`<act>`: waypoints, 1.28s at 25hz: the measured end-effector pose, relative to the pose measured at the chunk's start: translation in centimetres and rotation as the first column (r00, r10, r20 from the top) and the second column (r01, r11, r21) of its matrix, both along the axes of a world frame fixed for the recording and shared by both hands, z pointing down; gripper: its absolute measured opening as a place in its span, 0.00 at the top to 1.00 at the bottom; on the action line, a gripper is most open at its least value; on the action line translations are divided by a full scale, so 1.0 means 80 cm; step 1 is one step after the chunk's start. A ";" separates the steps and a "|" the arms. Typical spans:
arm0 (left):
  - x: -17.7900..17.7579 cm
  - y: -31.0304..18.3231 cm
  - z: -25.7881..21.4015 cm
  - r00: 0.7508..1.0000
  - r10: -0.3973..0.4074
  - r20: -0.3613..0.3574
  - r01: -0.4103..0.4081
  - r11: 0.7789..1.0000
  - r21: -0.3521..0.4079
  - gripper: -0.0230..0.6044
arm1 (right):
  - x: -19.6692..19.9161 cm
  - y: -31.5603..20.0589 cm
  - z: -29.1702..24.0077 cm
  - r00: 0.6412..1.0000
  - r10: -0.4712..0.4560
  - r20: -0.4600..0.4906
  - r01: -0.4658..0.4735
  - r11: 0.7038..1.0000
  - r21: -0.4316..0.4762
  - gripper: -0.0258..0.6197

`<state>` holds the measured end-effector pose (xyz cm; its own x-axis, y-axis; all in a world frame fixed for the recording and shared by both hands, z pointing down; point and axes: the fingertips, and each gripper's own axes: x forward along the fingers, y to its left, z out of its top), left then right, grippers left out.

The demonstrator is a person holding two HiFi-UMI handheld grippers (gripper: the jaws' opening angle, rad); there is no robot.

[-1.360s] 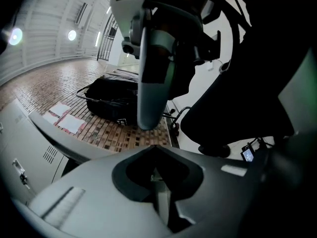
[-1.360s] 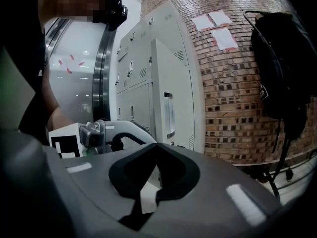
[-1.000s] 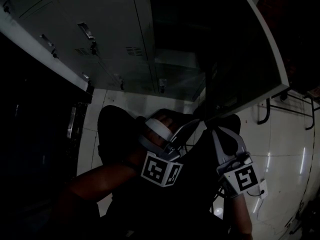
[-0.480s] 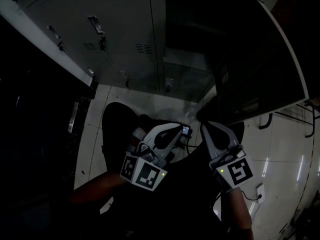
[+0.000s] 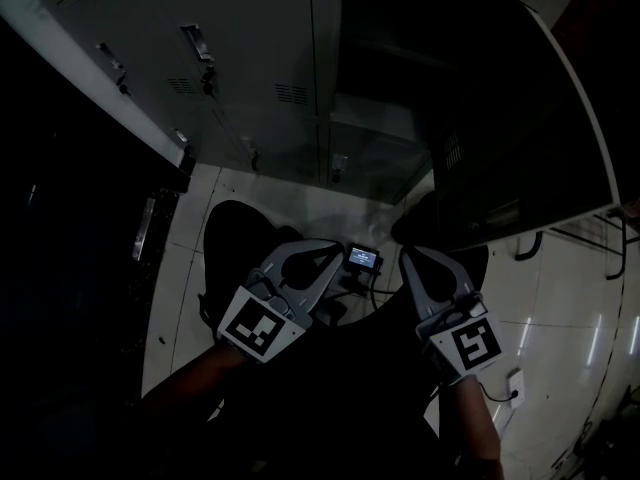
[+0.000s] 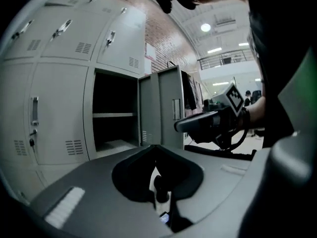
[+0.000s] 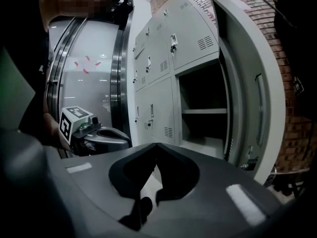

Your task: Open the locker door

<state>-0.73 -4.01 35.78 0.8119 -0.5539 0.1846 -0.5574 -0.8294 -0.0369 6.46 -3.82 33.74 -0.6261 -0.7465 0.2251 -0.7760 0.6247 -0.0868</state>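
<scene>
The grey locker's door (image 5: 510, 118) stands swung out to the right, its dark inner face toward me, and the compartment (image 5: 400, 68) behind it is open with a shelf inside. In the left gripper view the open compartment (image 6: 114, 115) and door (image 6: 161, 108) lie ahead. The right gripper view has the door (image 7: 252, 93) off to the right. My left gripper (image 5: 335, 253) and right gripper (image 5: 405, 255) hang side by side below the door, both shut on nothing. Their tips meet in the left gripper (image 6: 154, 147) and right gripper (image 7: 156, 145) views. Neither touches the door.
Closed lockers (image 5: 200, 58) with handles fill the wall left of the open one. A small lit device (image 5: 362, 259) with a cable sits between the grippers, over white floor tiles (image 5: 260, 193). A black metal frame (image 5: 560, 243) stands at the right.
Both grippers have drawn back from the door's lower edge. The left gripper has swung left and now lies level with the right one. The door stays open.
</scene>
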 end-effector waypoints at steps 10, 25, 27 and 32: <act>-0.021 0.007 0.020 0.992 -0.038 -0.123 0.018 0.987 -0.157 0.94 | -0.009 0.003 0.014 1.000 -0.027 -0.002 0.027 0.999 -0.023 0.96; -0.014 0.005 0.012 0.989 -0.032 -0.143 0.010 0.988 -0.151 0.94 | -0.007 0.003 0.017 1.000 -0.029 0.006 0.029 0.999 -0.037 0.96; -0.013 0.004 0.010 0.989 -0.032 -0.147 0.009 0.988 -0.151 0.94 | -0.007 0.003 0.017 1.000 -0.029 0.008 0.029 0.999 -0.038 0.96; -0.013 0.005 0.013 0.989 -0.029 -0.143 0.007 0.988 -0.154 0.94 | -0.007 0.004 0.018 1.000 -0.030 0.006 0.030 0.999 -0.040 0.96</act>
<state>-1.74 -3.64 36.80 0.8264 -0.5428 0.1499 -0.5624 -0.8088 0.1716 5.88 -3.53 35.20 -0.6494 -0.7179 0.2508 -0.7565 0.6436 -0.1166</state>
